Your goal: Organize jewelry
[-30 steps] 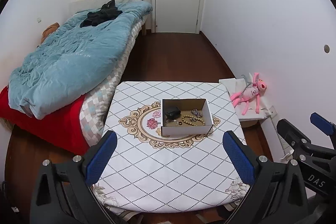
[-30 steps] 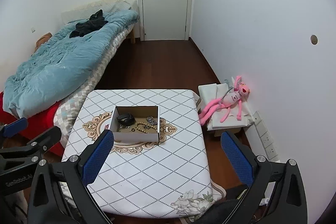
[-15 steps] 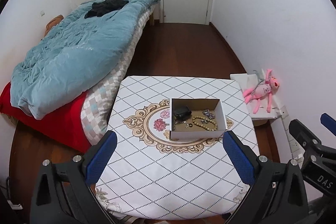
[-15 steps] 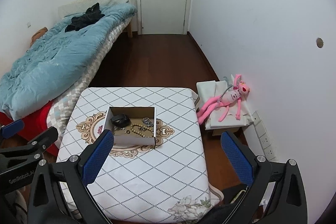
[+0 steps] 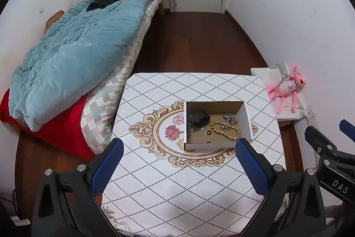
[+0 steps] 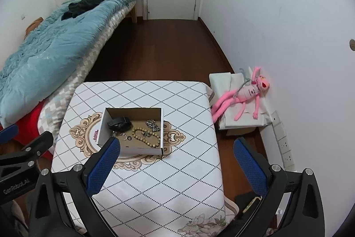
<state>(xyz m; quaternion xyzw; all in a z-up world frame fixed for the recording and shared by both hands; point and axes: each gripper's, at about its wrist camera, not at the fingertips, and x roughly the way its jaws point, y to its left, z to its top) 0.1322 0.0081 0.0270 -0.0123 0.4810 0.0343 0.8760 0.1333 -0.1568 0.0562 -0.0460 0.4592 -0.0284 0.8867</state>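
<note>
Left wrist view is showing the left gripper (image 5: pixel 177 166) spreading wide and holding nothing above the quilted table (image 5: pixel 177 192). Centre-frame, a rectangular cardboard box (image 5: pixel 218 146) is holding a wooden bead bracelet (image 5: pixel 226 130), silver chain (image 5: pixel 229 117) and glossy black case (image 5: pixel 199 118). Right gripper (image 6: pixel 175 166) is gaping wide too, gripping nothing.

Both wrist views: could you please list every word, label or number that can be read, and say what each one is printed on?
"DAS": white letters on the right gripper body, in the left wrist view.
"GenRobot.AI": white letters on the left gripper body, in the right wrist view, somewhat soft.
Red mark on the box side wall: too small to read.
Marks on the pink toy chest: too blurred to read.
</note>
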